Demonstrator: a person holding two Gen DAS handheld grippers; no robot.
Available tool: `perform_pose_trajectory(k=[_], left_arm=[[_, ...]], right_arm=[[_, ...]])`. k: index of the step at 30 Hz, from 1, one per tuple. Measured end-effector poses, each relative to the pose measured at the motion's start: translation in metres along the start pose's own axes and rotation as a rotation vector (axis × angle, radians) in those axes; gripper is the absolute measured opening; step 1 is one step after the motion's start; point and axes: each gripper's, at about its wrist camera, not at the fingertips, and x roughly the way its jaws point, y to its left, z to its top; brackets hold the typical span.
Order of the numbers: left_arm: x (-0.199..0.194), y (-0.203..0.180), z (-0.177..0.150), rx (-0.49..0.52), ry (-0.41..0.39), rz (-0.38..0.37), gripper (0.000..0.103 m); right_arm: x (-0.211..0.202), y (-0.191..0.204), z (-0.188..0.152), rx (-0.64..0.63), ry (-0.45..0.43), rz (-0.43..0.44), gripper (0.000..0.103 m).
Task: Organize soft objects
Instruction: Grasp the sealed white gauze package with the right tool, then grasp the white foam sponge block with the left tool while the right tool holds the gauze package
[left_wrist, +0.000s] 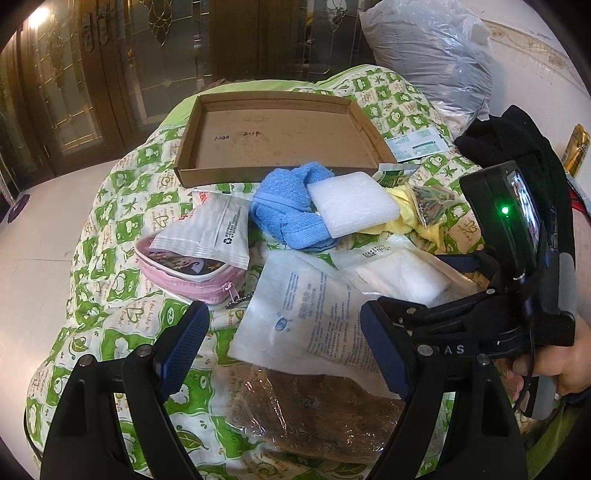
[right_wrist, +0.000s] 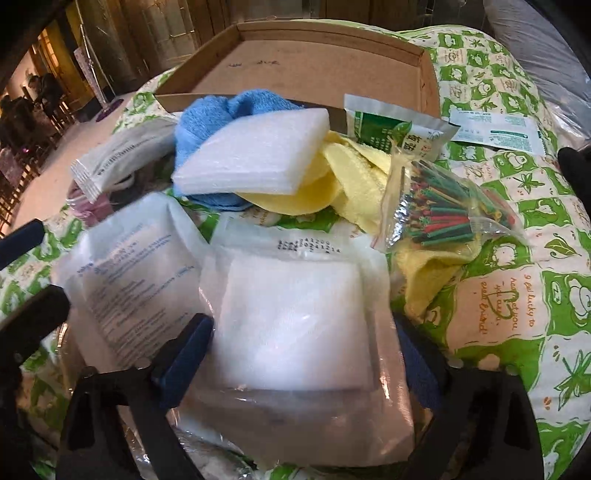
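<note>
A green-patterned quilt (left_wrist: 110, 236) was spread under everything, with an empty cardboard tray (left_wrist: 280, 136) set at its far side. The soft things were heaped on the near side of the tray: a blue towel (left_wrist: 288, 210), a yellow cloth (right_wrist: 343, 177) and a white foam pad (right_wrist: 255, 151) resting across both. Nearest lay a clear gauze pack (right_wrist: 295, 314), its long axis running away toward the tray. The right gripper (right_wrist: 306, 354) was the closer one: the pack was straddled by its widely parted fingers, though contact by the pads could not be confirmed. The left gripper (left_wrist: 284, 347) was held wide and empty over a printed pouch (left_wrist: 306, 314).
</note>
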Motion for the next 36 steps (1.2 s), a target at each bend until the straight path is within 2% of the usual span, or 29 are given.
perform_pose_trajectory(k=[1, 2, 3, 9, 14, 22, 36], left_arm=[[0.0, 0.0, 0.0, 0.001, -0.001, 0.001, 0.084], [0.0, 0.0, 0.0, 0.002, -0.002, 0.001, 0.084], [0.0, 0.001, 0.0, 0.002, -0.004, 0.003, 0.084], [0.004, 0.0, 0.002, 0.003, 0.007, 0.023, 0.084], [0.007, 0.001, 0.006, 0.004, 0.014, 0.043, 0.084], [0.013, -0.003, 0.014, 0.02, 0.029, 0.049, 0.084], [0.025, -0.022, 0.033, 0.073, 0.049, 0.047, 0.084]], right_arm=[[0.0, -0.001, 0.0, 0.006, 0.006, -0.002, 0.086], [-0.001, -0.001, 0.0, 0.009, 0.006, 0.0, 0.077], [-0.001, -0.002, -0.001, 0.011, 0.011, 0.013, 0.073], [-0.018, -0.007, -0.012, 0.027, -0.005, 0.069, 0.063], [-0.043, -0.016, -0.021, 0.044, -0.018, 0.121, 0.062], [-0.086, -0.035, -0.032, 0.085, -0.06, 0.12, 0.062], [-0.097, -0.048, -0.047, 0.087, -0.02, 0.079, 0.062]])
